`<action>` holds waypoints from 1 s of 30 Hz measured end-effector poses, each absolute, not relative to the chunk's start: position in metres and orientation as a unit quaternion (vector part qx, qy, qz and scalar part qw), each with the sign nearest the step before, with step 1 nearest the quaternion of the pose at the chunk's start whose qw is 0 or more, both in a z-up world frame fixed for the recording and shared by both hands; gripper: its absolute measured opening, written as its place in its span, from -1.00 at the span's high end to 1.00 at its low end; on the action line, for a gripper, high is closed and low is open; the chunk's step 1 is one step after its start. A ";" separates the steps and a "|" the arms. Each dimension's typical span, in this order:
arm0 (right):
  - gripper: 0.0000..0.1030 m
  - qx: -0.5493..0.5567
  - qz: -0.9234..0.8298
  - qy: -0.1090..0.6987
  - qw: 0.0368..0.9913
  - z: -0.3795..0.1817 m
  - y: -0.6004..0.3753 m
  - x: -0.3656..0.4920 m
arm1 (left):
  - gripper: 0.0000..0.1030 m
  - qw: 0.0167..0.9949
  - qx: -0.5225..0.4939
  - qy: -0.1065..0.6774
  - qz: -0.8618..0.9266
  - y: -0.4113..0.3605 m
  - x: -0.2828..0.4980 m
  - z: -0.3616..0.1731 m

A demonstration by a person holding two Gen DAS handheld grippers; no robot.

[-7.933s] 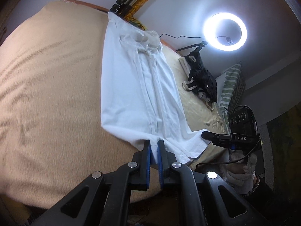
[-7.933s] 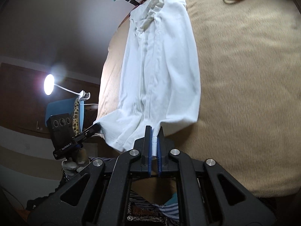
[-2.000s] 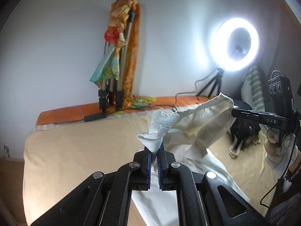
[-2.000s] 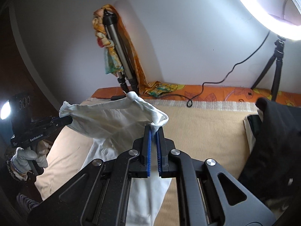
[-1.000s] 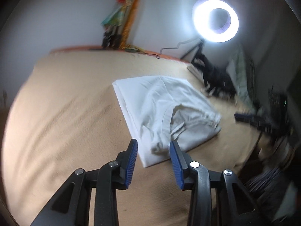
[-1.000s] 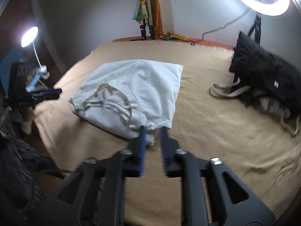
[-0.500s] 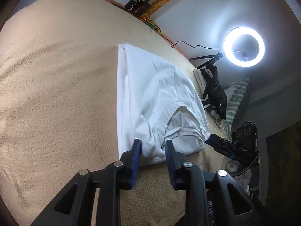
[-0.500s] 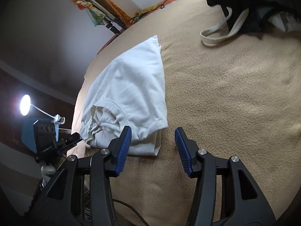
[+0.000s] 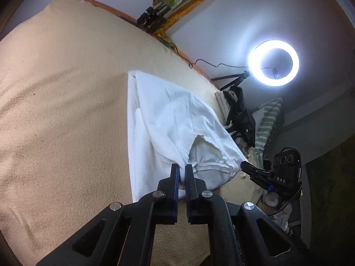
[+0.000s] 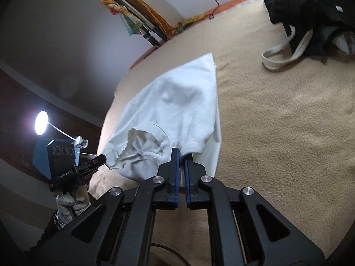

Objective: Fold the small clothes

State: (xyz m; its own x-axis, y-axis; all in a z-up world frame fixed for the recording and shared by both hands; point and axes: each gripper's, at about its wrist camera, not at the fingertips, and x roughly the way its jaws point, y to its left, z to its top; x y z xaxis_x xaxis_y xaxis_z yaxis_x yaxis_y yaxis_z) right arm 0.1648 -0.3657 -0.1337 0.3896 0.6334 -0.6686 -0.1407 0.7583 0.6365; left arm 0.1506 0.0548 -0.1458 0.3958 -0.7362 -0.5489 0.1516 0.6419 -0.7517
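A white T-shirt point(image 9: 168, 122) lies folded in half on the beige blanket point(image 9: 55, 110), its collar opening toward the near edge. My left gripper point(image 9: 182, 169) is shut on the near edge of the T-shirt, beside the collar. In the right wrist view the same T-shirt point(image 10: 175, 106) lies ahead, and my right gripper point(image 10: 182, 155) is shut on its near edge at the shoulder corner. Each gripper shows in the other's view, at the shirt's opposite near corner: the right one point(image 9: 246, 166), the left one point(image 10: 102, 159).
A black bag point(image 10: 310, 11) with cream straps lies on the blanket at the far right. A ring light point(image 9: 274, 63) on a tripod and a folded tripod with a coloured scarf point(image 10: 133, 6) stand at the wall. A desk lamp point(image 10: 42, 123) glows left of the bed.
Both grippers were open just before the shirt's near edge half a second ago. They have now moved in and closed on that edge.
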 end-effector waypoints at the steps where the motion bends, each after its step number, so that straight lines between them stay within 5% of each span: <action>1: 0.91 0.263 0.248 0.492 0.792 -0.130 -0.368 0.163 | 0.97 0.776 -0.315 0.466 -0.286 0.058 0.150 -0.144; 6: 0.92 0.202 0.223 0.495 0.815 -0.126 -0.360 0.160 | 0.97 0.774 -0.312 0.478 -0.276 0.064 0.149 -0.154; 14: 0.91 0.265 0.203 0.508 0.794 -0.141 -0.381 0.166 | 0.98 0.769 -0.314 0.487 -0.269 0.065 0.149 -0.161; 16: 0.40 0.284 0.191 0.524 0.780 -0.150 -0.389 0.171 | 0.98 0.769 -0.313 0.488 -0.269 0.065 0.150 -0.162; 18: 0.12 0.302 0.181 0.536 0.767 -0.163 -0.394 0.175 | 0.98 0.768 -0.312 0.490 -0.269 0.064 0.150 -0.163; 21: 0.12 0.324 0.186 0.544 0.752 -0.178 -0.394 0.181 | 0.98 0.769 -0.308 0.491 -0.271 0.061 0.150 -0.164; 23: 0.43 0.329 0.194 0.535 0.754 -0.178 -0.392 0.183 | 0.98 0.768 -0.308 0.492 -0.270 0.060 0.151 -0.164; 24: 0.80 0.332 0.204 0.533 0.751 -0.176 -0.391 0.183 | 0.98 0.768 -0.310 0.491 -0.271 0.060 0.151 -0.163; 30: 0.83 0.345 0.235 0.496 0.761 -0.138 -0.387 0.168 | 0.98 0.767 -0.323 0.476 -0.283 0.072 0.147 -0.148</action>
